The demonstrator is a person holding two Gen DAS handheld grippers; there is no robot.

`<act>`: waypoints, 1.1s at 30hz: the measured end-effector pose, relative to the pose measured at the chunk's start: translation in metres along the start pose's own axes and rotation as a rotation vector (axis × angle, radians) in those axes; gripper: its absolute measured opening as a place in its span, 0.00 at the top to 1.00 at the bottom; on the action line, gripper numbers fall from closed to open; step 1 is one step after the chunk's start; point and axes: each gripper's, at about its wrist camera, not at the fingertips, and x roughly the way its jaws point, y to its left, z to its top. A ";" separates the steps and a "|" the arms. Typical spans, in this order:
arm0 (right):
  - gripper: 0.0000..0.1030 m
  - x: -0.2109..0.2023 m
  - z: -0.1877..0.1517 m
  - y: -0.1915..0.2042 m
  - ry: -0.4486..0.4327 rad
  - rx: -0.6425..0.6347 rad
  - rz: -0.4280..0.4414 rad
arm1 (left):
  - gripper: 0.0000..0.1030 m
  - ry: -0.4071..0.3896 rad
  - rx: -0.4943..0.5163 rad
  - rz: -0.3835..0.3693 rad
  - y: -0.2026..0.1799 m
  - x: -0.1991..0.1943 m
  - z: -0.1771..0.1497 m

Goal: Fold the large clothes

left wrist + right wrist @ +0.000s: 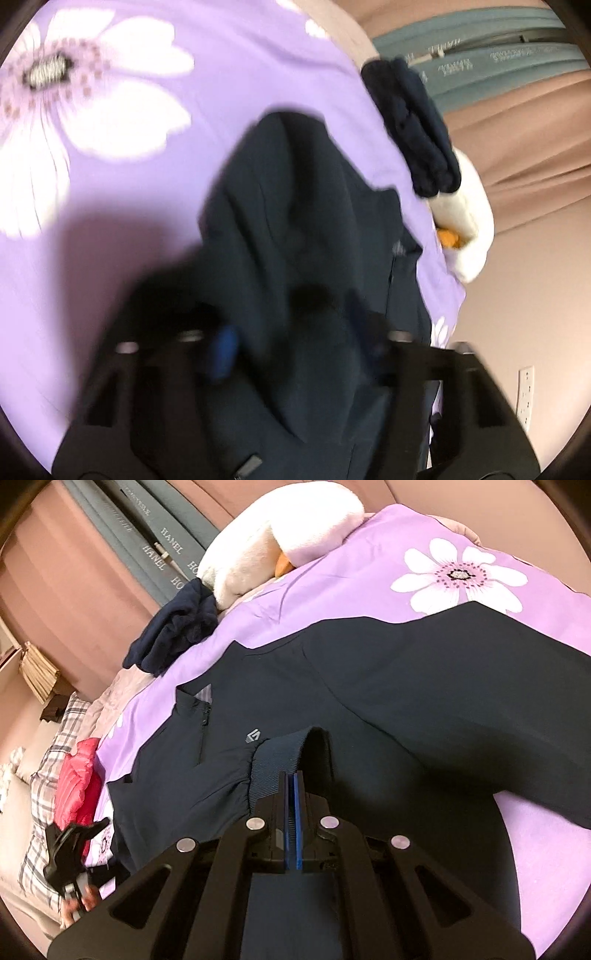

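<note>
On the bed, over a purple bedspread printed with white flowers, one dark navy jacket is spread out, its zip and a small grey logo facing up. The ribbed hem of the jacket is pinched between the two blue-padded fingers of the right tongs, which are closed tight on it. In the left wrist view, blurred by motion, a bunched fold of the same jacket hangs between the fingers of the left tongs; whether these are clamped on the cloth cannot be told. Two further items are seen near the bed's edge: one crumpled navy garment and, just beside it, one white plush toy with an orange beak. One red garment lies on a checked pillow.
</note>
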 end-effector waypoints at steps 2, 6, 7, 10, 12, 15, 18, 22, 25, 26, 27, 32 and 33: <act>0.98 -0.007 -0.004 -0.001 -0.022 -0.008 -0.007 | 0.63 -0.057 -0.029 -0.005 0.011 -0.018 0.012; 0.98 0.002 -0.018 -0.018 0.027 0.006 -0.046 | 0.63 -0.063 -0.071 0.017 0.037 -0.026 0.016; 0.98 0.007 -0.023 -0.021 0.055 -0.006 -0.077 | 0.63 -0.057 -0.061 0.029 0.038 -0.025 0.015; 0.98 0.006 -0.028 -0.026 0.059 0.008 -0.062 | 0.57 -0.047 -0.035 0.047 0.046 -0.029 0.011; 0.83 0.001 -0.024 -0.026 0.045 0.056 -0.004 | 0.39 -0.050 -0.037 0.067 0.050 -0.034 0.011; 0.40 -0.005 -0.017 -0.020 0.021 0.090 0.072 | 0.25 -0.082 -0.020 0.108 0.051 -0.042 0.012; 0.39 0.009 -0.006 -0.004 0.039 0.063 0.088 | 0.25 -0.070 -0.007 0.132 0.050 -0.041 0.013; 0.66 0.052 -0.003 0.003 0.166 0.074 0.053 | 0.26 -0.062 0.039 0.169 0.038 -0.040 0.012; 0.97 0.045 -0.010 0.027 0.131 -0.076 0.027 | 0.26 -0.058 0.142 0.262 0.021 -0.035 0.013; 0.97 0.040 -0.011 0.029 0.113 -0.091 0.029 | 0.26 -0.057 0.157 0.273 0.020 -0.035 0.014; 0.97 0.034 -0.012 0.028 0.096 -0.091 0.024 | 0.26 -0.057 0.172 0.290 0.019 -0.035 0.015; 0.97 0.047 -0.012 0.017 0.134 -0.145 -0.058 | 0.26 -0.082 0.249 0.344 0.005 -0.045 0.024; 0.97 0.046 -0.011 0.019 0.129 -0.167 -0.057 | 0.26 -0.088 0.276 0.345 -0.001 -0.047 0.025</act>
